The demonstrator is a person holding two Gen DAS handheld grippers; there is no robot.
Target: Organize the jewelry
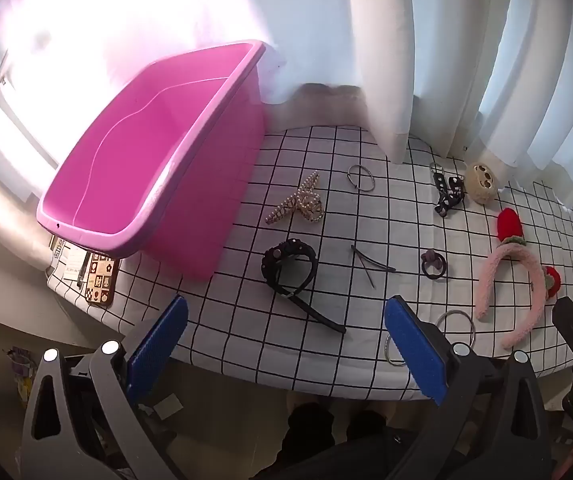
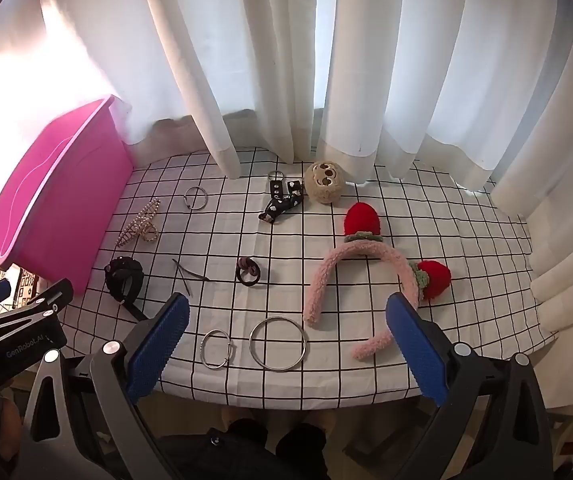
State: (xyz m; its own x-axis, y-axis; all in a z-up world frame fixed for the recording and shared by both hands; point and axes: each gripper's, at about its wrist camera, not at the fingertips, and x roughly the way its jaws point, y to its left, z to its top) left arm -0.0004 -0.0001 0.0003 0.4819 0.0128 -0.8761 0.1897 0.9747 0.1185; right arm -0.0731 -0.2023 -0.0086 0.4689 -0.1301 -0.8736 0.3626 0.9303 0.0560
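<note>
On the checked tablecloth (image 2: 326, 364) lie a pearl claw clip (image 1: 298, 204), a black headband (image 1: 290, 268), two hairpins (image 1: 368, 266), a dark hair tie (image 2: 248, 272), a thin bangle (image 2: 195, 198), two silver rings (image 2: 277, 343) and a pink fluffy headband (image 2: 350, 264) with red strawberries. A pink bin (image 1: 214, 200), with nothing inside, stands at the left. My left gripper (image 1: 286, 305) hovers open above the near table edge, in front of the black headband. My right gripper (image 2: 288, 301) hovers open over the silver rings. Neither holds anything.
White curtains (image 2: 270, 60) hang along the table's far side. A beige plush charm (image 2: 322, 182) and a black bow keychain (image 2: 280, 204) lie near them. A patterned card (image 1: 100, 282) sticks out from under the bin. A person's legs show below the table's front edge.
</note>
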